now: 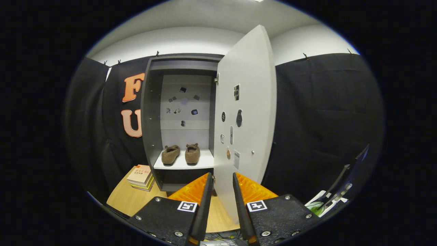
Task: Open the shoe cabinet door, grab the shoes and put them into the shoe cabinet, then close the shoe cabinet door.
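Booth: door (244,112) maybe between fingers (205,201).

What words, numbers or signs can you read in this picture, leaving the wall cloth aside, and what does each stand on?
Top book of the stack: cover print, too blurred to read.
Stickers on the cabinet door: too small to read.
Tongs, open astride the door's lower edge: square coded markers, no words.
So no text reads clearly.
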Demonstrator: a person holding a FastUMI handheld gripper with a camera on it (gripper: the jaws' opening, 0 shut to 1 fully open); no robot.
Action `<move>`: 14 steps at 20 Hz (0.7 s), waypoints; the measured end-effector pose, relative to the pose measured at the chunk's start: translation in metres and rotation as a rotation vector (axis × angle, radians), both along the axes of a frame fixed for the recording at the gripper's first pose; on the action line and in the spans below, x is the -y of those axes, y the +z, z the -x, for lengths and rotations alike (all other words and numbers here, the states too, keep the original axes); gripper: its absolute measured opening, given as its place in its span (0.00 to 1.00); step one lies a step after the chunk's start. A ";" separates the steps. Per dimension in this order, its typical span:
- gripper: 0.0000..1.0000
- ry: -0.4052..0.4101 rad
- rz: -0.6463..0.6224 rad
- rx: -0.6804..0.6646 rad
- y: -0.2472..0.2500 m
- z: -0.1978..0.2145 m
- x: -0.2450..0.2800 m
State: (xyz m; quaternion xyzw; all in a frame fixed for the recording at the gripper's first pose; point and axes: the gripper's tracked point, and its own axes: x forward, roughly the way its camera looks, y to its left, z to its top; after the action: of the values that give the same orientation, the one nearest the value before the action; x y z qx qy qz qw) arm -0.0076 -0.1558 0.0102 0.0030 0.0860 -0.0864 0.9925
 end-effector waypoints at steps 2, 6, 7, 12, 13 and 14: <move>0.41 -0.029 0.003 -0.008 -0.005 0.008 0.017; 0.44 -0.087 -0.005 -0.028 -0.017 0.015 0.056; 0.45 -0.095 -0.014 -0.033 -0.020 0.014 0.064; 0.49 -0.122 -0.046 -0.041 -0.038 -0.009 0.104; 0.50 -0.122 -0.052 -0.040 -0.038 -0.014 0.110; 0.50 -0.117 -0.055 -0.037 -0.039 -0.021 0.114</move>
State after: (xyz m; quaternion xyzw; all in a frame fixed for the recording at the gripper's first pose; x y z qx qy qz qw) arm 0.0137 -0.2698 -0.0291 0.0337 0.1061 -0.1418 0.9836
